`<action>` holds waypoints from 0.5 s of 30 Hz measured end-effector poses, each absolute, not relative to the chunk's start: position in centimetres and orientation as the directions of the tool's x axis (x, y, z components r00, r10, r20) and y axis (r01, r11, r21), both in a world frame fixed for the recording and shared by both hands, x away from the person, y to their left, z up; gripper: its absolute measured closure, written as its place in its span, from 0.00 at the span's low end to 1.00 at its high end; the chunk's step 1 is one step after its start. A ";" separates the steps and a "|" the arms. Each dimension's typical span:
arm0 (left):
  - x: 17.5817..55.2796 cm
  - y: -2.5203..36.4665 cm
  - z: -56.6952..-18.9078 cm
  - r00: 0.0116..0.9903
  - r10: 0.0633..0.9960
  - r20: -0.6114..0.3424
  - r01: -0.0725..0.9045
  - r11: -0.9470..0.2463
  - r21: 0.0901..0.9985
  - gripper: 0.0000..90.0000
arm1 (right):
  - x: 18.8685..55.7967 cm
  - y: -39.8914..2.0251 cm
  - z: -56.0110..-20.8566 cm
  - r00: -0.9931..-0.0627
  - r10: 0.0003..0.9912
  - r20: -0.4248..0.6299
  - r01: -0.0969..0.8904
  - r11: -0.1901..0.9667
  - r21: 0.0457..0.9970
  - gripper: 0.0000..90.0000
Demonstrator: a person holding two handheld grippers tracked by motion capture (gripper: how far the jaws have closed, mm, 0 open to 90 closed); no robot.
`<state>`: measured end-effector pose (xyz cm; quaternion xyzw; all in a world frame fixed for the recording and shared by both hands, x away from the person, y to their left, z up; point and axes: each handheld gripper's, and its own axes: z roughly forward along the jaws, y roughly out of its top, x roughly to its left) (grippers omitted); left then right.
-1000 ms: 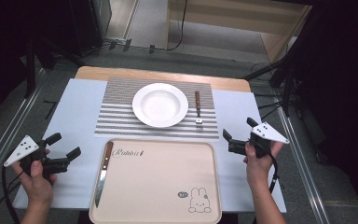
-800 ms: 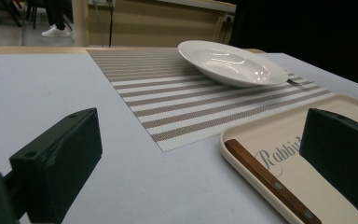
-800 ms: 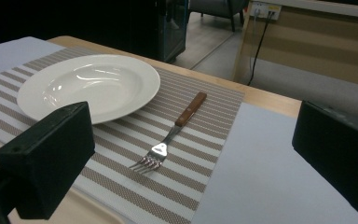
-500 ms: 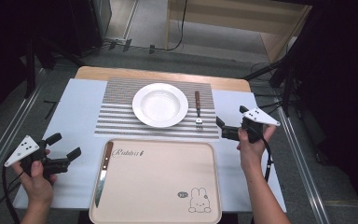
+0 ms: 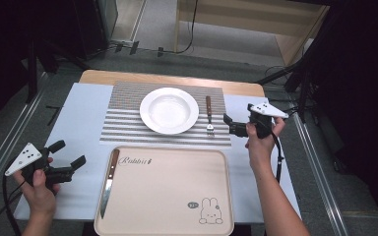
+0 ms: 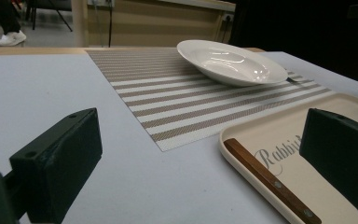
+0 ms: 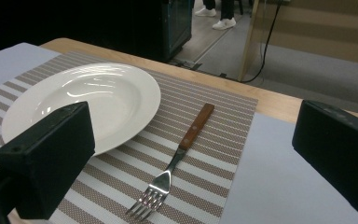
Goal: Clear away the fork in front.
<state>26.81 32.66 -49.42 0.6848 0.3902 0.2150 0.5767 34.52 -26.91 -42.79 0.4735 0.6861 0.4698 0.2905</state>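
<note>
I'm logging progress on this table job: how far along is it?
Done: nothing is gripped or moved; the plate sits on the striped mat, the knife lies on the tray. In hand: the open right gripper is beside the fork. Left: gripping it; the left gripper waits open.

The right gripper (image 5: 230,125) is now farther forward and more to the left than one second ago, and its open jaws are near the fork (image 5: 209,116), just beside the tines; it seems a little higher above the table.
</note>
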 end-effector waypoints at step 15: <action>26.7 32.7 -49.4 0.605 0.781 -0.156 0.285 -0.029 0.958 0.00 | 38.4 -24.4 -43.0 -0.391 0.919 0.051 0.440 0.138 0.887 0.00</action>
